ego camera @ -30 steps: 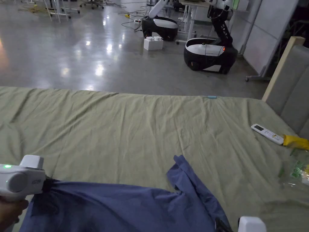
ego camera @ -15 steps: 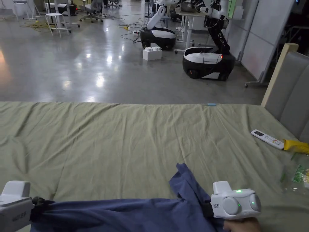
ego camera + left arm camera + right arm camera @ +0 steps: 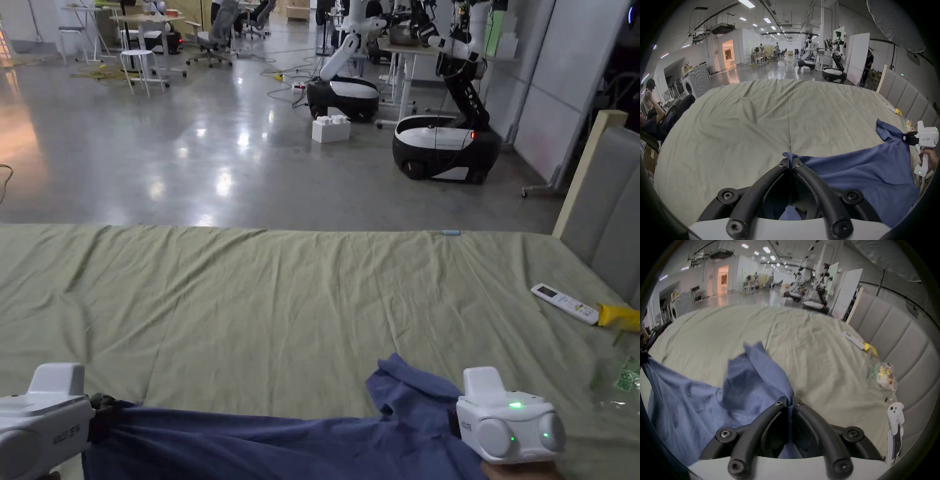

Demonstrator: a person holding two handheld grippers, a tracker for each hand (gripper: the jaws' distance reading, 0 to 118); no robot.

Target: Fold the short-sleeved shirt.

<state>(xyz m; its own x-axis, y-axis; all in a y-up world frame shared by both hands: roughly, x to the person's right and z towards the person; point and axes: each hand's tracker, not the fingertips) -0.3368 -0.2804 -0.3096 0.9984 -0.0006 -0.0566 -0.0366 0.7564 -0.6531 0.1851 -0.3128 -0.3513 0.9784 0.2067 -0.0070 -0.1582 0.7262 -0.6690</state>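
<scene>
Head view, blue shirt [image 3: 281, 444] stretched over green sheet [image 3: 281, 300], left hand-held gripper [image 3: 100, 414] and right hand-held gripper [image 3: 451, 424] each clamping it

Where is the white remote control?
The white remote control lies on the green bedsheet at the right side of the head view, near the grey headboard, with a yellow thing right beside it.
</scene>
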